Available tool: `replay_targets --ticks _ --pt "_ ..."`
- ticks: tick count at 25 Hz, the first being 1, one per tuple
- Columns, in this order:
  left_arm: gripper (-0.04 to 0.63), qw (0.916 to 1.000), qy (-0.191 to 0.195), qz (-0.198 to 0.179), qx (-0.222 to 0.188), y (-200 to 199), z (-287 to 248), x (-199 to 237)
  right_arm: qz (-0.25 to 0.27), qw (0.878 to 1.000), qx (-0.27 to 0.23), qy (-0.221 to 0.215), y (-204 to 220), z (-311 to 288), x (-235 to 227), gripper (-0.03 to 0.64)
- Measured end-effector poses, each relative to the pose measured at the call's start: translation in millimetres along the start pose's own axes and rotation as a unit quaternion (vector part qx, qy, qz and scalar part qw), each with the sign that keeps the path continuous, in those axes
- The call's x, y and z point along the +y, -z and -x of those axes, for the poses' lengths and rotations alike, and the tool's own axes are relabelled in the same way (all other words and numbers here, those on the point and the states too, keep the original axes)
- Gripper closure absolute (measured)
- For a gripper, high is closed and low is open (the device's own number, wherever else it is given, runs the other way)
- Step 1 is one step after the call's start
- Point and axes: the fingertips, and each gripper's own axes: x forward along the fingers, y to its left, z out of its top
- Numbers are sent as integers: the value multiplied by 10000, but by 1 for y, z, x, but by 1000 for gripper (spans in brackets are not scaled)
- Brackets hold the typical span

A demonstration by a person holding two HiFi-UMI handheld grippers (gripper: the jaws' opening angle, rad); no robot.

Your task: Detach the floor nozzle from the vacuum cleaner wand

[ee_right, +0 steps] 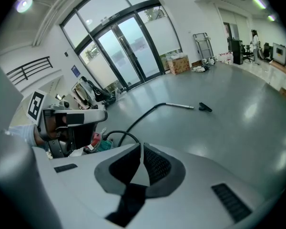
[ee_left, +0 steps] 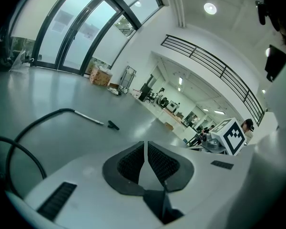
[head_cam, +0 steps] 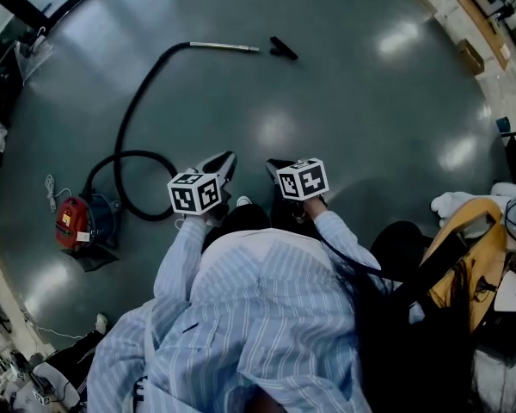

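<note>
Grey polished floor [head_cam: 370, 127] carries a red and blue vacuum cleaner [head_cam: 80, 222] at the head view's left, from which a black hose [head_cam: 136, 101] loops and runs up to a metal wand [head_cam: 224, 47]. Floor nozzle [head_cam: 284, 49], small and black, lies on the floor just off the wand's free end, with a narrow gap visible between the two. Left gripper [head_cam: 230, 156] and right gripper [head_cam: 271, 163] are held side by side close to the person's body, both pointing toward the nozzle but well apart from it. Left gripper view: the ribbed pads [ee_left: 133, 162] stand together with nothing between them; the nozzle [ee_left: 113, 125] appears far beyond the tips, up and to the left. Right gripper view: the jaws are likewise closed and empty, with the nozzle [ee_right: 205, 108] distant, up and to the right.
</note>
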Motion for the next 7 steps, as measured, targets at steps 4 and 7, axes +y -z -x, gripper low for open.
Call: replay_targets --ticks 4,7 --pt "568 10000 -20 26 -35 -4 2 3 13 10000 14 1 -1 0 1 589" --pt "568 10000 -28 57 -56 -6 5 5 -26 10000 17 -63 -1 -3 5 589"
